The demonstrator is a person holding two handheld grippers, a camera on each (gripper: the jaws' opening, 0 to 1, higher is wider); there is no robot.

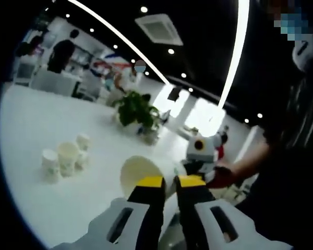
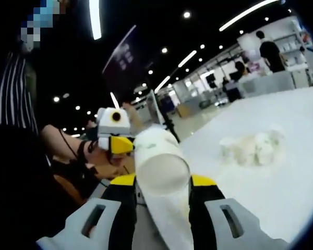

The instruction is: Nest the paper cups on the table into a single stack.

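Observation:
My left gripper [image 1: 170, 181] is nearly shut on the wall of a white paper cup [image 1: 137, 173], whose open mouth shows just left of its jaws. My right gripper [image 2: 163, 182] is shut on a long white stack of nested paper cups [image 2: 160, 167], its closed bottom facing the camera. The far end of that stack meets the left gripper [image 2: 115, 141]. Seen from the left gripper view, the right gripper [image 1: 201, 156] is close ahead, held by a hand. Several loose paper cups [image 1: 68, 156] stand grouped on the white table [image 1: 36, 125]; in the right gripper view they [image 2: 253, 146] look blurred.
A potted green plant [image 1: 135, 109] stands on the table beyond the loose cups. The person's forearm [image 1: 250, 161] and dark clothes are at the right. People and shelves are in the far background. The table's near edge [image 2: 195, 135] runs below the grippers.

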